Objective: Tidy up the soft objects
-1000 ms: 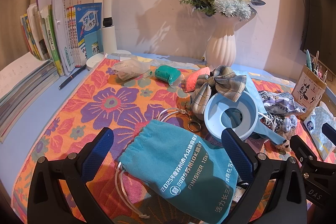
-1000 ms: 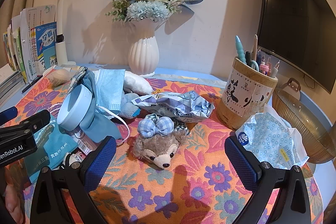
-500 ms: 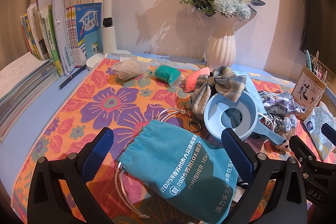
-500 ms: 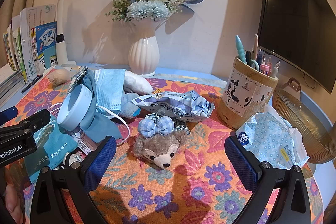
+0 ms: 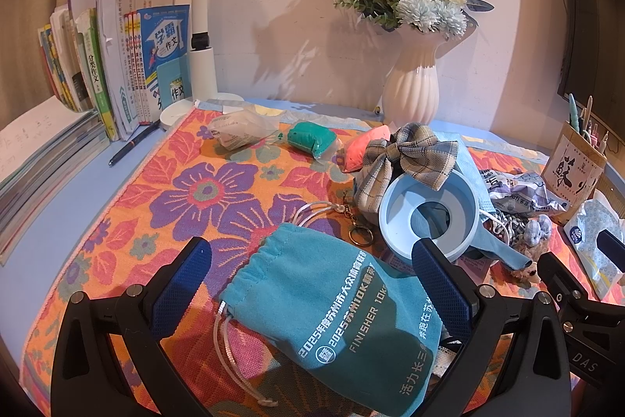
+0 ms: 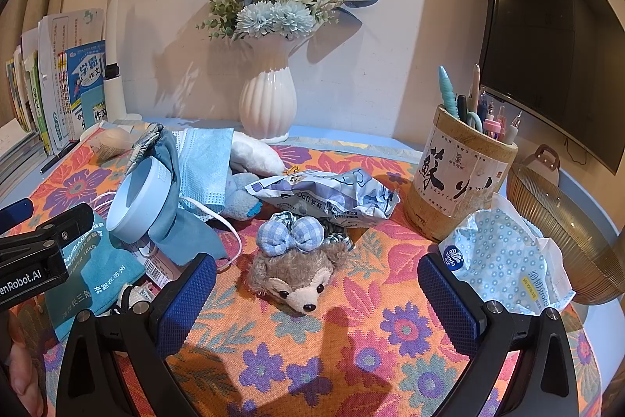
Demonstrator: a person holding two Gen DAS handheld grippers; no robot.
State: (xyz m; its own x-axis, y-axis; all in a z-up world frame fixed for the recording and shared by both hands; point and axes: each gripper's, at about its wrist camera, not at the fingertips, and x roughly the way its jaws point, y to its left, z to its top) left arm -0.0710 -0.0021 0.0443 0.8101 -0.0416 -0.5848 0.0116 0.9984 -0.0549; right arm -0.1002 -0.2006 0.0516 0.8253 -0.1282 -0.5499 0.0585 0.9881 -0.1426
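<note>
Left wrist view, nearest item: left gripper (image 5: 310, 286), blue-padded fingers spread wide, holding nothing. Between them, on the floral cloth (image 5: 117, 221): teal drawstring pouch (image 5: 336, 311), velvety, gathered neck with pale cords trailing at its near-left, white print including "FINISHER"; lies flat, slanting from upper left to lower right. Just beyond: key ring (image 5: 361, 235) with chain and white cord. To its right: pale blue ring-shaped item (image 5: 429, 217), tilted, overlapped at its far rim by a grey plaid bow (image 5: 406, 155). Farther: coral soft piece (image 5: 361, 147), green soft piece in clear wrap (image 5: 312, 139), clear packet (image 5: 240, 129). At rear: white ribbed vase (image 5: 410, 88) with blue and white flowers, lamp stem (image 5: 203, 38), upright books (image 5: 129, 49).

Right wrist view, nearest item: right gripper (image 6: 316, 294), fingers spread, holding nothing. Between and just beyond them: small plush animal (image 6: 297, 272), grey-brown fur, cream muzzle, black nose, blue gingham bow on its head; lies face toward the camera. Behind: crumpled printed packet (image 6: 328, 194), blue face mask (image 6: 205, 167), white plush (image 6: 254, 153). Right: tissue pack (image 6: 504, 256), bamboo pen holder (image 6: 461, 170), ribbed amber bowl (image 6: 558, 221).
</note>
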